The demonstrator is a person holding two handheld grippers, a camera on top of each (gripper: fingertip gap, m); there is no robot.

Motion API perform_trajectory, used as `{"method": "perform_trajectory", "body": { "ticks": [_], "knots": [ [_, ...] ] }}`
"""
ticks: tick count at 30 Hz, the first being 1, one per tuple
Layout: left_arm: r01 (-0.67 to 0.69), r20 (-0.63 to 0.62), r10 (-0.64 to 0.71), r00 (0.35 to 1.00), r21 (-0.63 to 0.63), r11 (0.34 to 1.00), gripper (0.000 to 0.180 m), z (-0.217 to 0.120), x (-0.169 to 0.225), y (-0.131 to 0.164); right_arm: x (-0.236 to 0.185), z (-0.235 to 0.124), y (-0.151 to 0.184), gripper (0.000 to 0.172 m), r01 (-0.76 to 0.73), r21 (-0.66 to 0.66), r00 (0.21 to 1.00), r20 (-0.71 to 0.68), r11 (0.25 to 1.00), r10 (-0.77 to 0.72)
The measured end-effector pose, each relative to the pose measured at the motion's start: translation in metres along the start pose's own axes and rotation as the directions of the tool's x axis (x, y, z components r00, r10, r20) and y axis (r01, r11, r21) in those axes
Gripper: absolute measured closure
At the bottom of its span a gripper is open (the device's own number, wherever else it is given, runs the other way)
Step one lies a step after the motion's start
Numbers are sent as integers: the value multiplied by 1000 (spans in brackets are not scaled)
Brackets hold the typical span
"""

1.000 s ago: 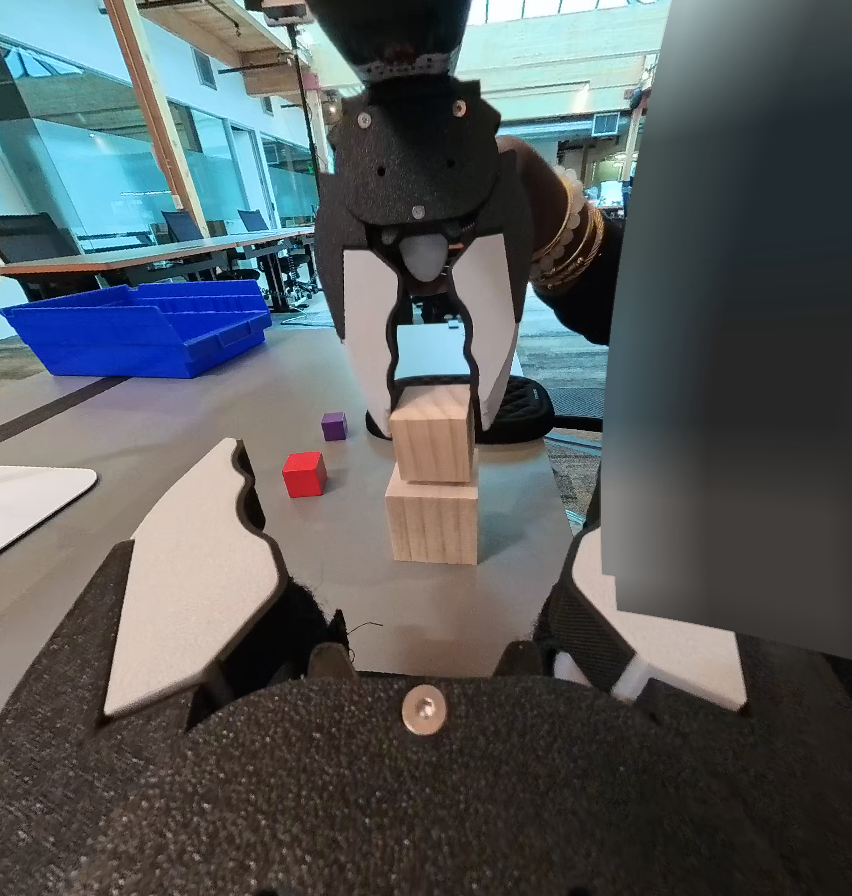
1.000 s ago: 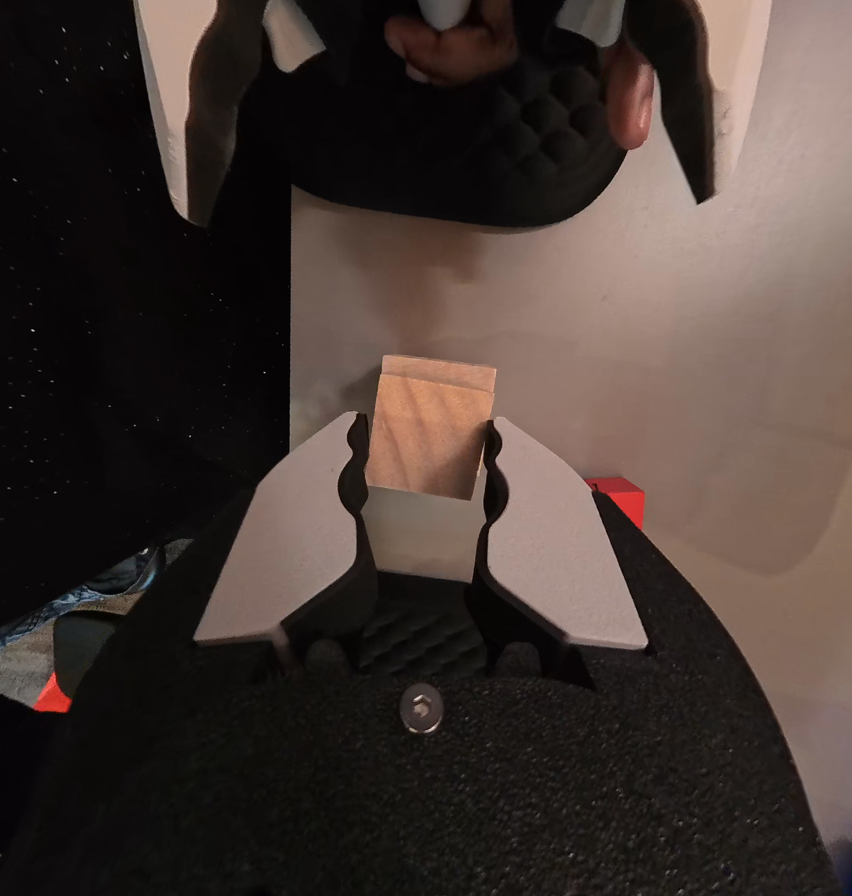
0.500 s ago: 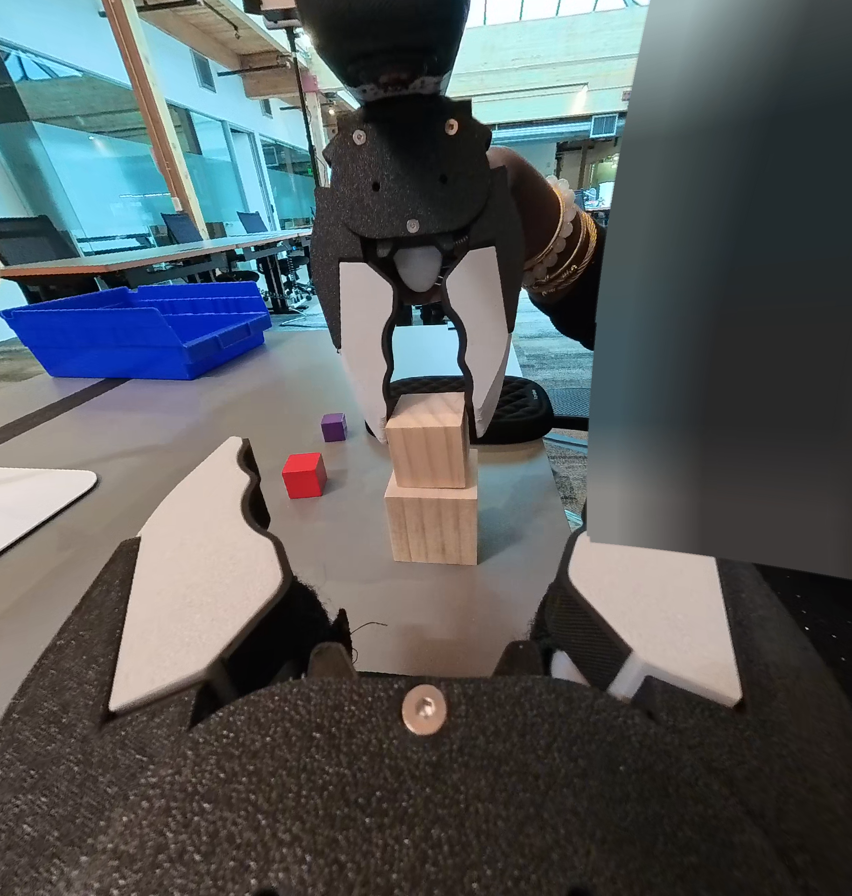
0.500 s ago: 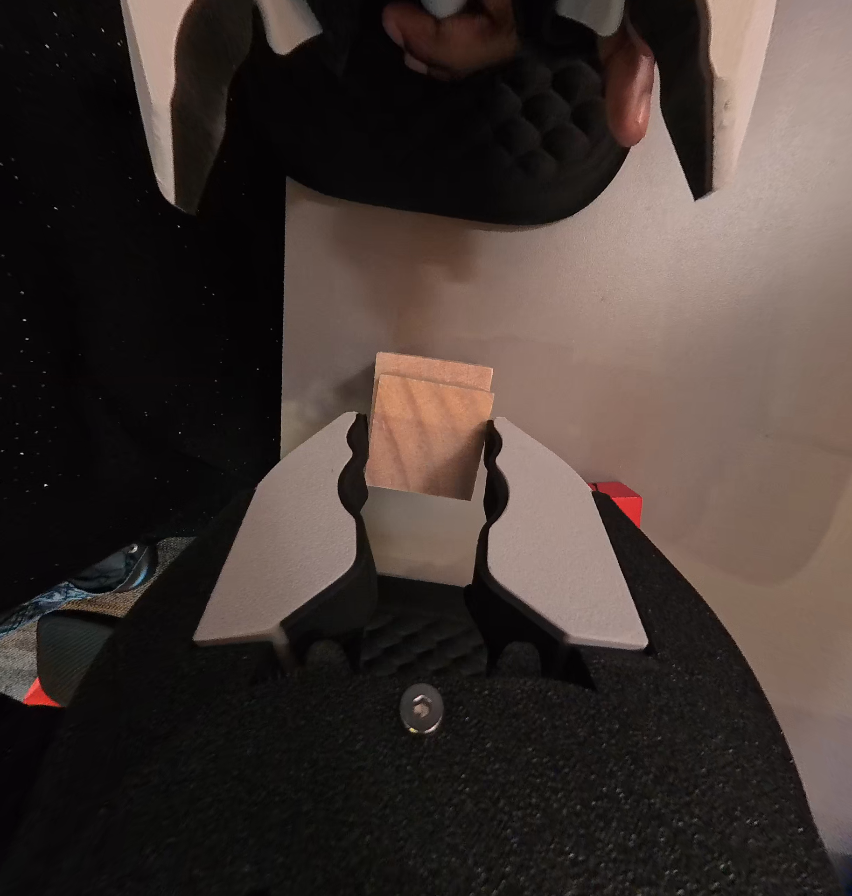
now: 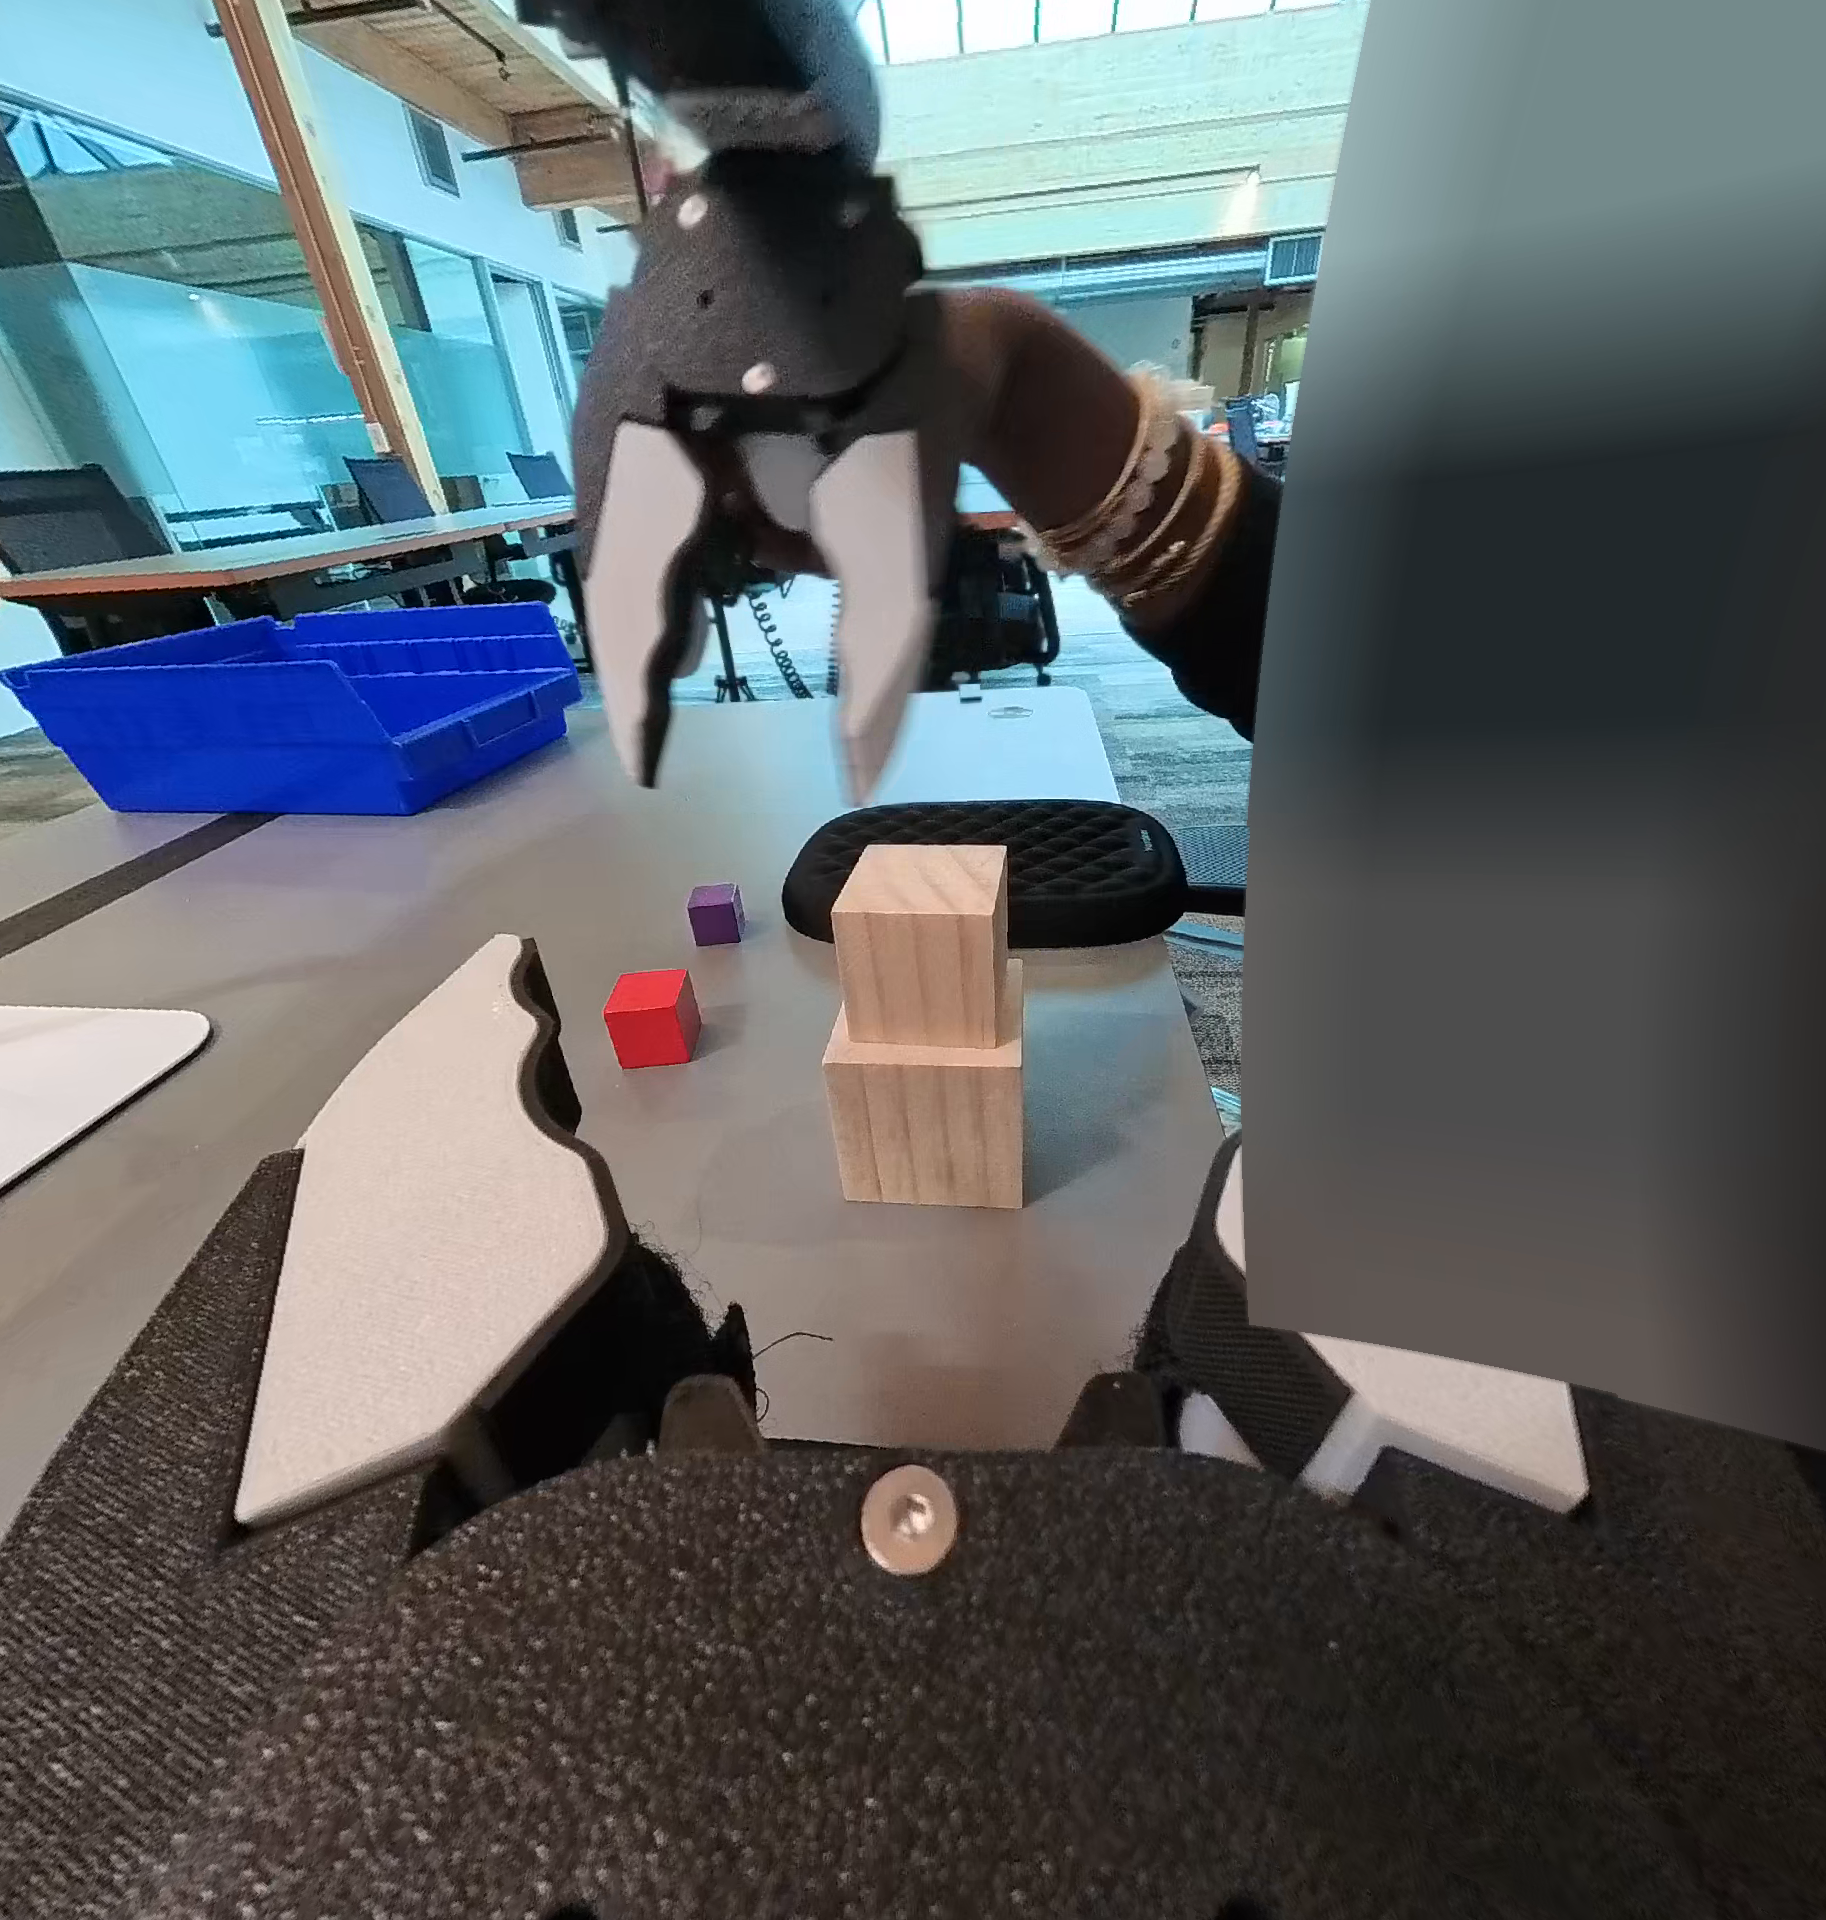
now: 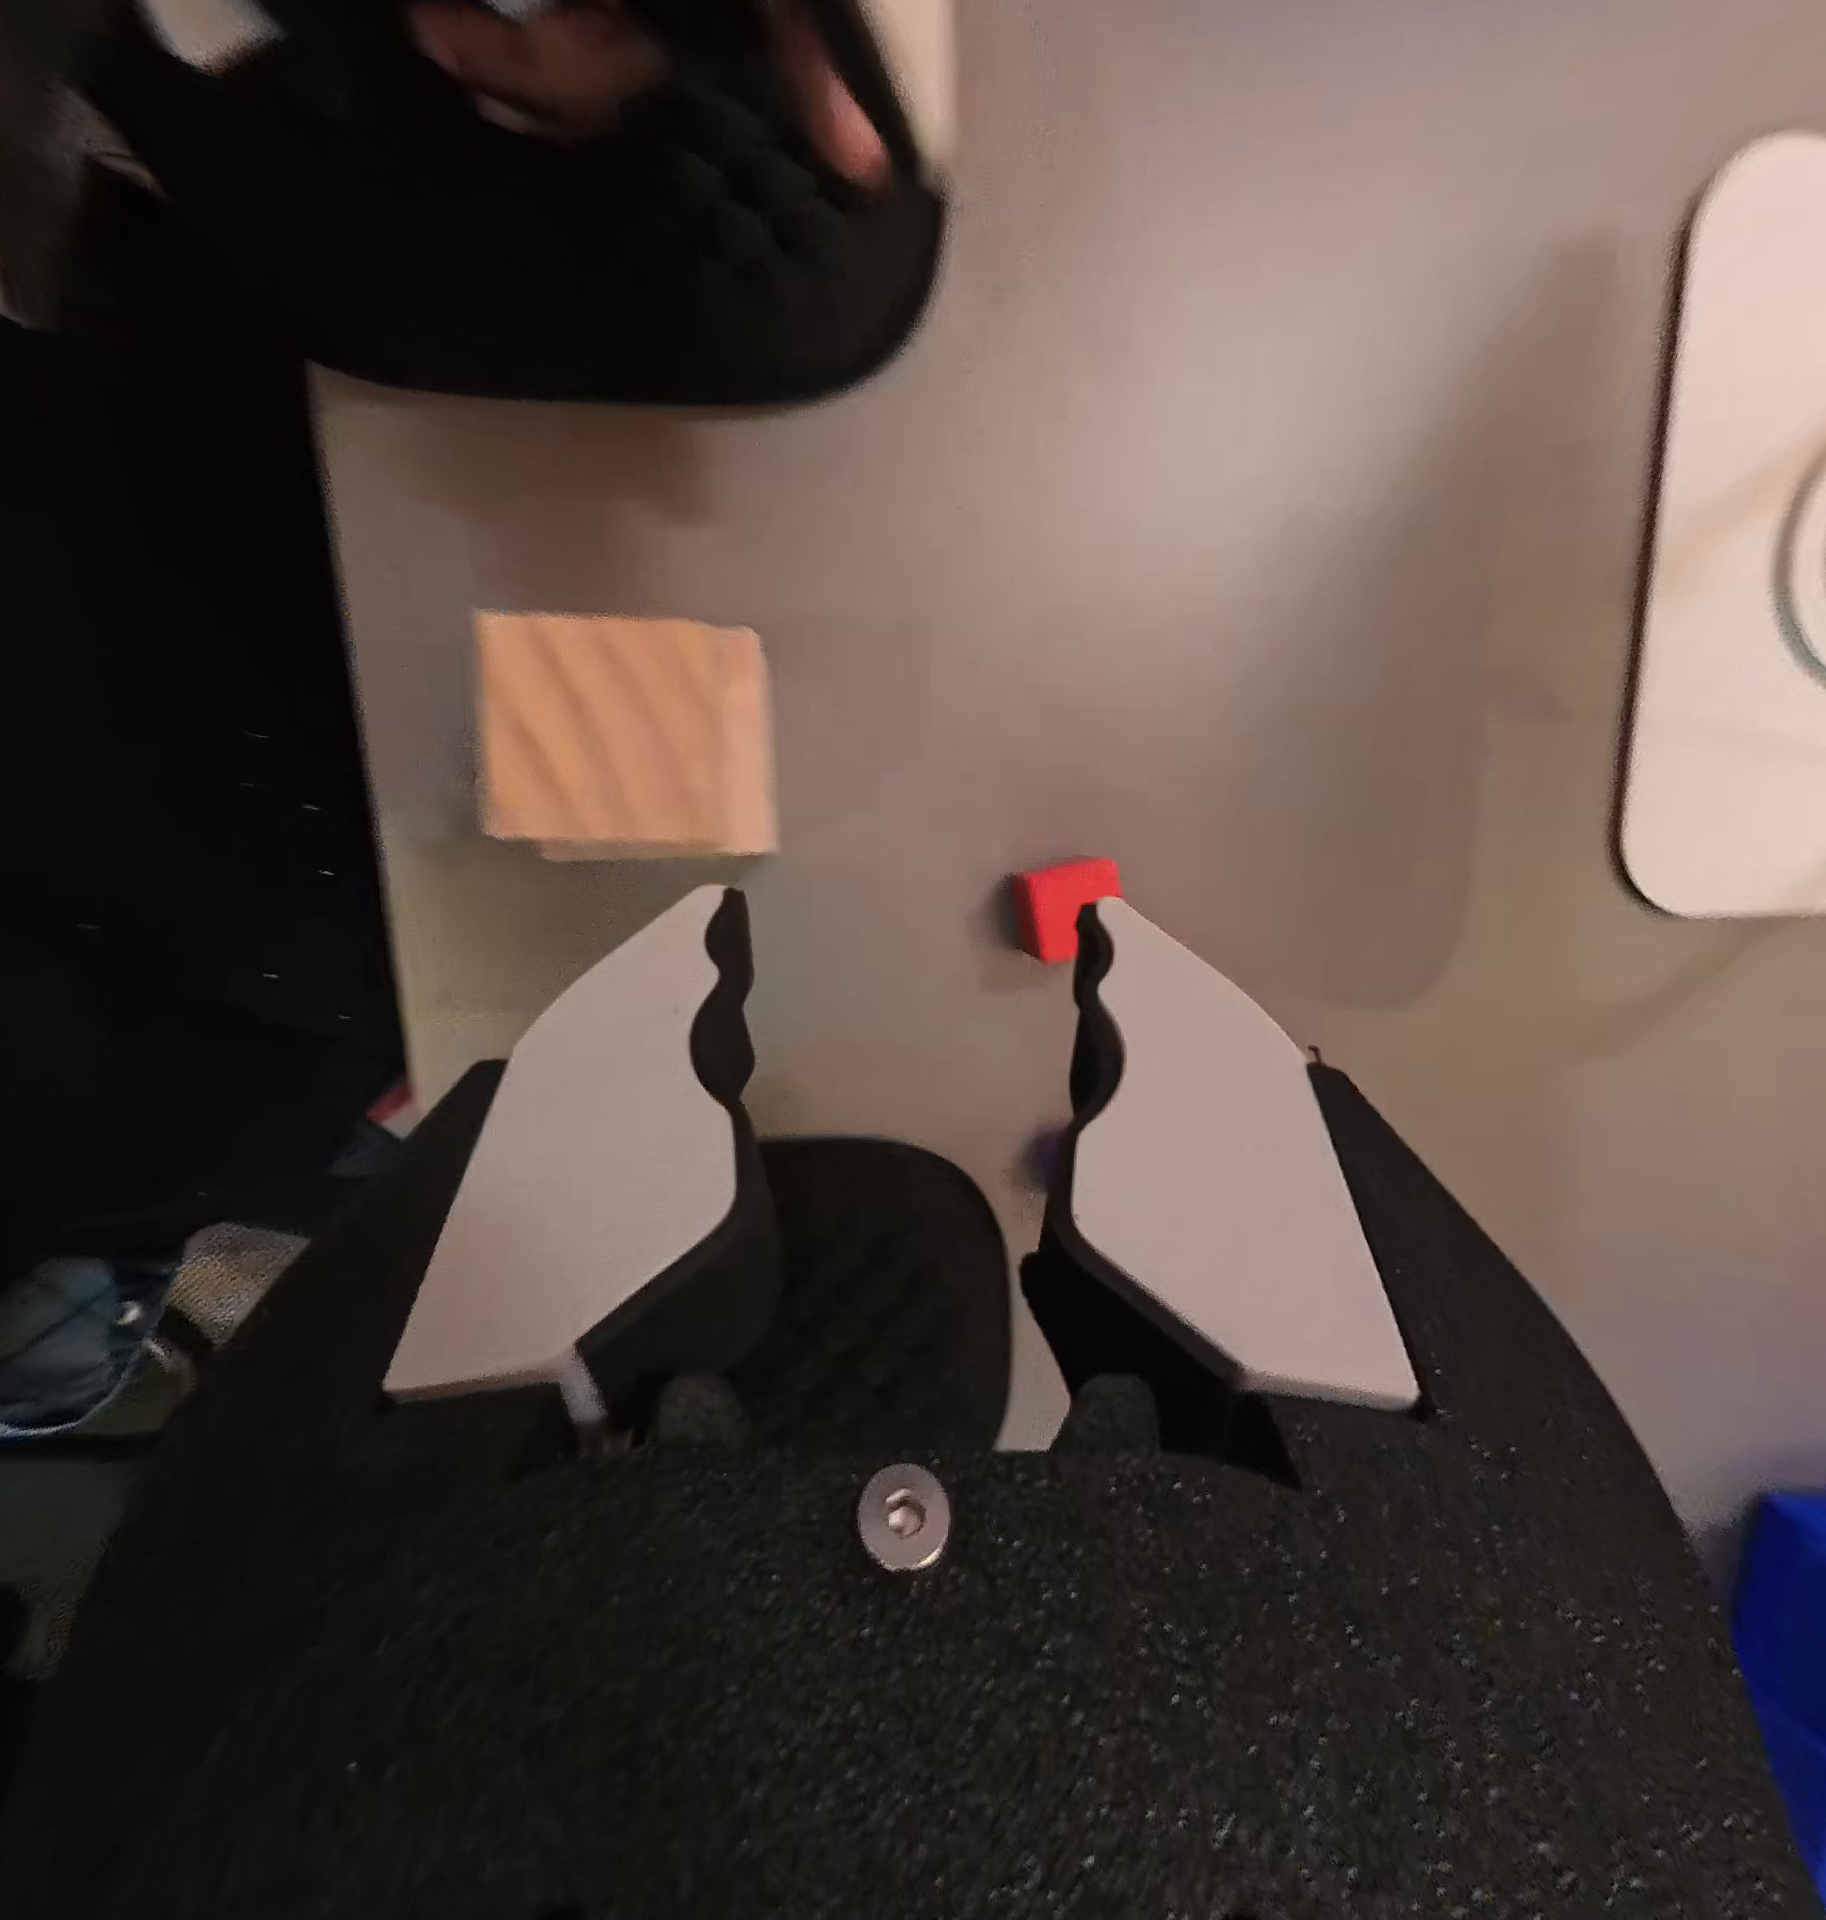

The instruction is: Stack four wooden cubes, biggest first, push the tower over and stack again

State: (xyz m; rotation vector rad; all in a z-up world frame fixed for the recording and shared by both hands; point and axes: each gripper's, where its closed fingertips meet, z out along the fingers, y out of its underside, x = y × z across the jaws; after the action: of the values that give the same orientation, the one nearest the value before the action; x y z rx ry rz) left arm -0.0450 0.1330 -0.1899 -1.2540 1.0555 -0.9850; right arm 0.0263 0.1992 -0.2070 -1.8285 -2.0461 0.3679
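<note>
Now the right gripper, spread and bare, hovers above the stacked wooden cubes.

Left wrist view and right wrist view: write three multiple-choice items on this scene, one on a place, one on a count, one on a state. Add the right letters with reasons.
1. Where is the upper wooden cube?
A. in the blue bin
B. on the lower wooden cube
C. on the black pad

2. How many small coloured cubes lie on the grey table?
A. two
B. four
C. none

3. How does the right gripper stand?
A. clamped on a wooden cube
B. open, above the table
C. shut on the red cube

Answers:
1 B: it rests on the other, slightly offset.
2 A: one red cube and one purple cube.
3 B: its fingers are apart with nothing between them, clear of the stack.
</note>
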Motion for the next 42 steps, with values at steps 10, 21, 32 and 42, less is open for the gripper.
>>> {"method": "perform_trajectory", "body": {
  "ticks": [10,21,32,42],
  "knots": [
    [8,1,-8,1000,2,1000,54,0,-1,0,43,55,41,120,171,-106,985,30,980,-169],
    [8,-2,-8,1000,9,1000,54,-1,-1,-1,48,77,48,145,233,-144,972,56,962,-227],
    [4,2,-4,1000,2,1000,55,0,0,0,-1,5,-14,145,-3,-105,1000,15,994,5],
    [3,4,-3,1000,5,1000,56,0,-1,-1,-44,-12,-35,145,-19,-156,1000,-14,988,17]
  ]
}}
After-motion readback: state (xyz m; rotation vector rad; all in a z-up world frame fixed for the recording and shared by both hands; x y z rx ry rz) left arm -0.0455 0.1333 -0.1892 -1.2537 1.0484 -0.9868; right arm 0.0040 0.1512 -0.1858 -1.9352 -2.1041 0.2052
